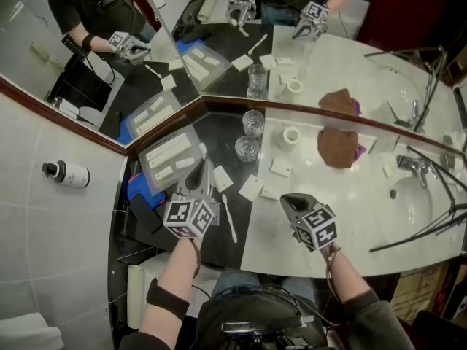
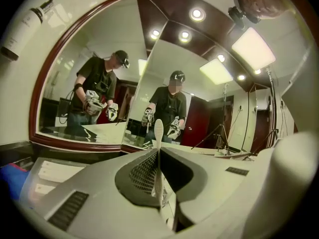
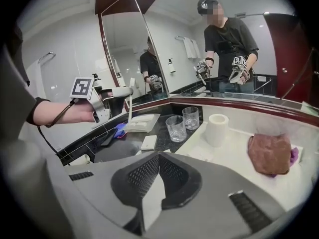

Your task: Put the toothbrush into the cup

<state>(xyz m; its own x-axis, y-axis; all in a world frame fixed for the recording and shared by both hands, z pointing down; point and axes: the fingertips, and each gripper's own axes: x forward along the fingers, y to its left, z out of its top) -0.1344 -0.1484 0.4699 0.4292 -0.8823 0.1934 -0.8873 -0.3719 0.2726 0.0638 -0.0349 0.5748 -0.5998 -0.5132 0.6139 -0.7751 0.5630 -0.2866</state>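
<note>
My left gripper [image 1: 201, 169] is shut on a thin white toothbrush [image 2: 158, 133], which stands upright out of the jaws with its head on top. In the right gripper view that gripper [image 3: 123, 92] hangs above the dark counter at the left, and the toothbrush [image 3: 130, 101] runs straight up and down through it. Two clear glass cups [image 1: 247, 149] [image 1: 253, 122] stand near the mirror corner, to the right of it and farther back; the nearer cup [image 3: 176, 128] is empty. My right gripper [image 1: 291, 200] hovers shut over the white counter. I see nothing held in it [image 3: 159, 156].
A clear plastic tray [image 1: 172, 156] with white packets lies left of the cups. A white stick [image 1: 229, 218] and small white packets [image 1: 280, 168] lie on the counter. A white roll [image 1: 291, 135], a brown cloth [image 1: 338, 141] and the tap [image 1: 409, 163] are to the right.
</note>
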